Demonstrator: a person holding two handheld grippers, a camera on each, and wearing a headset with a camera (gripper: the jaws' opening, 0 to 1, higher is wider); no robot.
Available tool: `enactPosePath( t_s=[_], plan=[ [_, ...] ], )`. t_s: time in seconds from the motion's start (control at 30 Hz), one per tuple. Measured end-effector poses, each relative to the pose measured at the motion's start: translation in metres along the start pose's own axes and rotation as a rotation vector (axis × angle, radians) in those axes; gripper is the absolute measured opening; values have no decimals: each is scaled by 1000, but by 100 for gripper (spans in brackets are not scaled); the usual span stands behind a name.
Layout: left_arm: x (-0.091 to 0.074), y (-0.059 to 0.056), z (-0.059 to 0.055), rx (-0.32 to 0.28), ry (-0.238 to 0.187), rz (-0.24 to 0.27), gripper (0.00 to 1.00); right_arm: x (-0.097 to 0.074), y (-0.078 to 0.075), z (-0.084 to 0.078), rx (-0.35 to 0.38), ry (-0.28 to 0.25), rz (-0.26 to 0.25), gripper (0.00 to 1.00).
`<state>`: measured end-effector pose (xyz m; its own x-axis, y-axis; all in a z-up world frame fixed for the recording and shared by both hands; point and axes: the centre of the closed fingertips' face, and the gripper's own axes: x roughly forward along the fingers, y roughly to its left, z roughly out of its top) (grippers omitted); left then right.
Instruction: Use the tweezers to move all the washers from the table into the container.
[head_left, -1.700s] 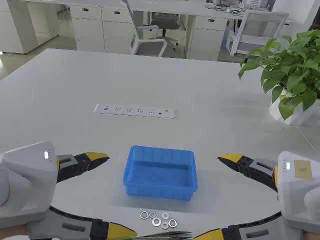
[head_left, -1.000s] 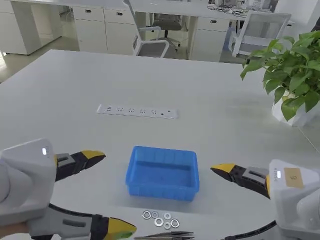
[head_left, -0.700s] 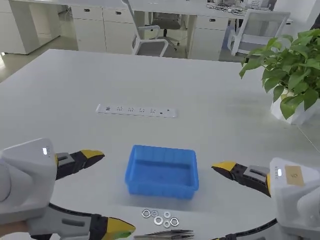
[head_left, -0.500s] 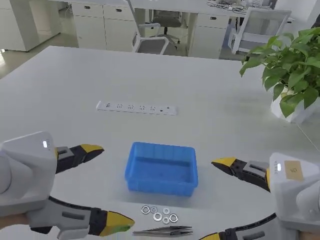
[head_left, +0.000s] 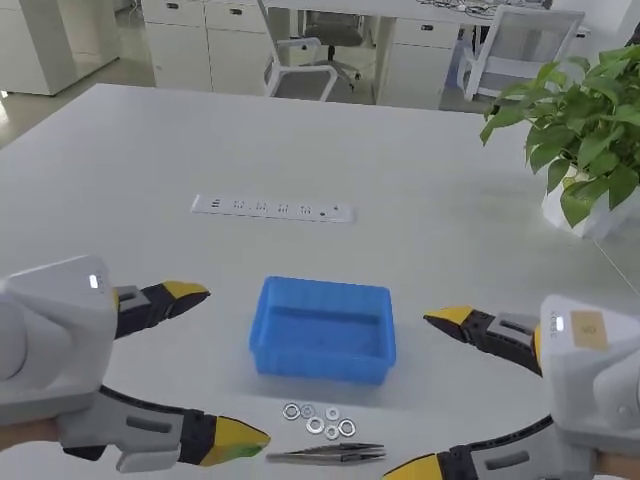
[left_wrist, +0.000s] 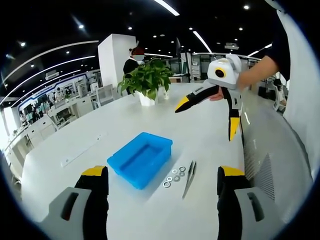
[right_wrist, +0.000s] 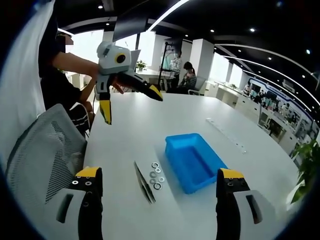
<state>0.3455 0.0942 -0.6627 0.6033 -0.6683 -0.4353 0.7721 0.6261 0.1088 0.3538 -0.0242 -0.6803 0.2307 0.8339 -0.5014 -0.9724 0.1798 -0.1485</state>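
The container (head_left: 320, 362) is a shallow blue plastic bin, rectangular, sitting upright on the counter (head_left: 450, 230) with nothing visible inside. Just in front of it is a loose little cluster of silvery washers (head_left: 320, 420), around six, all lying flat. The metal tweezers (head_left: 325, 454) lie flat right beside the washers, on the near side.

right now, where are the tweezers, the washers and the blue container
tweezers (head_left: 325, 454), head view, middle of their length
washers (head_left: 315, 426), head view, a washer in the middle of the cluster
blue container (head_left: 320, 366), head view, outer face of the near wall
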Motion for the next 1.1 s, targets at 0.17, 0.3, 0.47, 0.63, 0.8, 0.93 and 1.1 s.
enactPosePath(
  t_s=[0.17,0.3,0.47,0.63,0.8,0.93,1.1],
  plan=[
    [-1,-1,-2,2,4,-3,95,0,0,1,8,-8,-3,95],
    [1,-3,-6,10,18,-10,95,1,1,-1,8,-3,0,95],
    [3,-3,-8,9,21,-14,95,1,0,-2,11,-1,-1,94],
    [4,-3,-9,11,23,-18,95,1,-1,-3,15,-1,-4,94],
    [6,-3,-12,25,39,-16,95,3,0,-5,24,1,-1,93],
    [8,-2,-14,17,39,-10,93,5,1,-8,30,7,4,92],
    [12,-3,-21,22,54,-21,85,12,6,-15,40,22,27,85]
  ],
)
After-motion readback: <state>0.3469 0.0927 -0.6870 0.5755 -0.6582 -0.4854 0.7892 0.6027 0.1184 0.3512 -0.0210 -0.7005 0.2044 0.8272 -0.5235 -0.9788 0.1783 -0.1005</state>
